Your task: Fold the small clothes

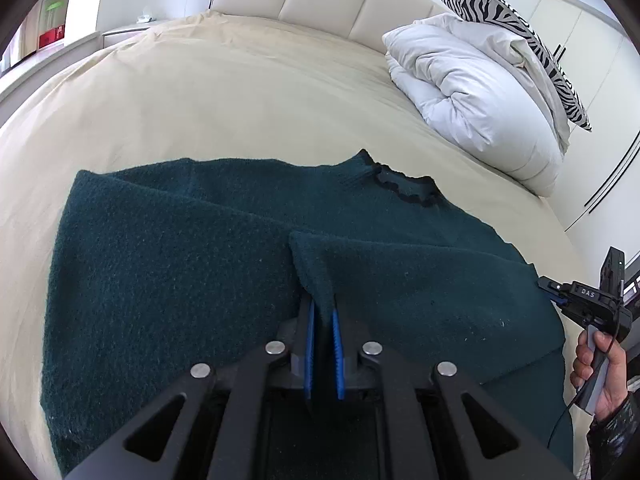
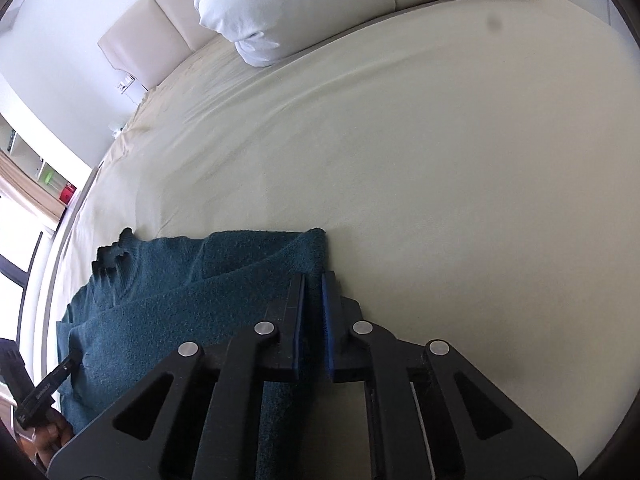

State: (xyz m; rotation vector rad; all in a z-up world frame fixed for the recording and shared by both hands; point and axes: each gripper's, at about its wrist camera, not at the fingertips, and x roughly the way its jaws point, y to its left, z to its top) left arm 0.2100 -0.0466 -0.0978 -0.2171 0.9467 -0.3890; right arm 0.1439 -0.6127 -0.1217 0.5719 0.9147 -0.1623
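Observation:
A dark teal knit sweater (image 1: 168, 264) lies spread on the beige bed sheet (image 1: 224, 92), its ruffled collar (image 1: 404, 188) toward the pillows. My left gripper (image 1: 322, 312) is shut on a raised fold of the sweater near its middle. In the right wrist view the sweater (image 2: 192, 300) lies at lower left, and my right gripper (image 2: 314, 280) is shut on its right edge, just above the sheet (image 2: 440, 168). The right gripper also shows in the left wrist view (image 1: 550, 284), at the sweater's right edge.
A white duvet (image 1: 472, 92) and a zebra-print pillow (image 1: 520, 36) are piled at the bed's far right against the cream headboard (image 1: 320, 0). A shelf with red and green items (image 1: 50, 20) stands far left. The duvet (image 2: 304, 4) shows at the top of the right wrist view.

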